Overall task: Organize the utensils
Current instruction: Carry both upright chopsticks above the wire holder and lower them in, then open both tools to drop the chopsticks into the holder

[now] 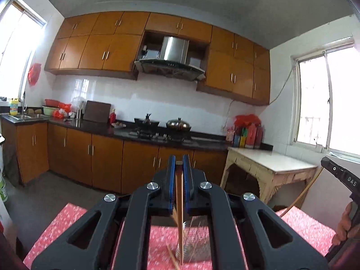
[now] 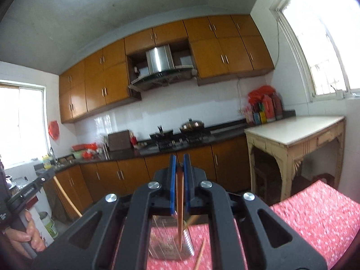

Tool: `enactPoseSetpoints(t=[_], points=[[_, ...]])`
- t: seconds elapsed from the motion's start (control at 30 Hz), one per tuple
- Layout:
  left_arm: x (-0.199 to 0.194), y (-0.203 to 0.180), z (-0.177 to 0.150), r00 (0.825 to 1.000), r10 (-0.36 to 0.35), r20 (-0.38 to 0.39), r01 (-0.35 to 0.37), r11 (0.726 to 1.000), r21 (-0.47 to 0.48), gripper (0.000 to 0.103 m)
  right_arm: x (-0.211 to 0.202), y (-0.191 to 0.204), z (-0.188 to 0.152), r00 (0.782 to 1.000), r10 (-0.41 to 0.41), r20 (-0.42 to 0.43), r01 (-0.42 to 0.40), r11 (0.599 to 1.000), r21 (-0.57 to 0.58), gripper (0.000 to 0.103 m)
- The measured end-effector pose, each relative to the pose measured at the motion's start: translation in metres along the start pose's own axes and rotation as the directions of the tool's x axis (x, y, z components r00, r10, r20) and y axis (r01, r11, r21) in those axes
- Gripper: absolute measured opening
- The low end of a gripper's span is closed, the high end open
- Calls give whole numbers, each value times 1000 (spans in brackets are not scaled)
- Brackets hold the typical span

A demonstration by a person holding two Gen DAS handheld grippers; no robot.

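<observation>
A: What fills the far wall?

B: Glossy orange-brown wooden wall cabinets (image 1: 108, 51) at 11 o'clock, a stainless steel range hood (image 1: 173, 54) at 12, white wall tiles (image 1: 157, 99) beneath.

A: And lower?

B: A dark stone counter (image 1: 99, 127) over matching orange-brown base cabinets (image 1: 105, 159), with a black gas hob (image 1: 162, 133) on it.

A: To the right?

B: A cream wooden side table with a pale top (image 1: 265, 164) at 3 o'clock, under a bright sliding window (image 1: 326, 103).

A: Other light?

B: Another bright window (image 2: 22, 121) at 9 o'clock in the right wrist view. Grey ceiling (image 2: 112, 11), grey floor (image 1: 45, 198).
</observation>
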State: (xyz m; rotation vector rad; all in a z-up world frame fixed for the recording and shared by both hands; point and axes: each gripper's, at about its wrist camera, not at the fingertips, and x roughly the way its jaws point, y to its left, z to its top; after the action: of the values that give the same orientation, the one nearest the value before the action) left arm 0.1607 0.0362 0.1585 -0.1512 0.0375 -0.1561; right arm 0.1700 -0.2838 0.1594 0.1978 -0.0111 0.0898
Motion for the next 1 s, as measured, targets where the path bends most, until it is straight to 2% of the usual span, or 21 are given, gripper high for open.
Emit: enactPoseSetpoints(t=[0.17, 0.33, 0.57, 0.7, 0.83, 0.9, 0.97, 1.0], points=[[27, -18, 15, 999, 5, 39, -5, 1000, -8, 7, 38, 15, 14, 1000, 18, 9, -18, 1000, 8, 8], [59, -38, 16, 996, 37, 83, -36, 999, -4, 7, 83, 25, 4, 1000, 8, 15, -8, 1000, -9, 8], [104, -45, -17, 995, 83, 63, -82, 996, -18, 7, 139, 22, -28, 1000, -6, -26, 6, 1000, -2, 8], [120, -44, -37, 995, 93, 46, -93, 996, -10, 7, 164, 15, -50, 997, 4, -76, -2, 1000, 29, 8], [137, -38, -51, 995, 94, -24, -95, 995, -21, 7, 184, 7, -76, 986, -3, -165, 9, 999, 40, 8], [145, -34, -57, 991, 98, -87, -100, 995, -21, 7, 190, 2, -83, 979, -24, -202, 30, 999, 29, 10], [147, -30, -61, 984, 112, -137, -116, 993, -17, 8, 185, -6, -89, 973, -57, -224, 64, 998, 21, 21], [145, -28, -62, 982, 117, -149, -120, 993, -13, 12, 181, -8, -90, 973, -68, -223, 74, 997, 20, 28]])
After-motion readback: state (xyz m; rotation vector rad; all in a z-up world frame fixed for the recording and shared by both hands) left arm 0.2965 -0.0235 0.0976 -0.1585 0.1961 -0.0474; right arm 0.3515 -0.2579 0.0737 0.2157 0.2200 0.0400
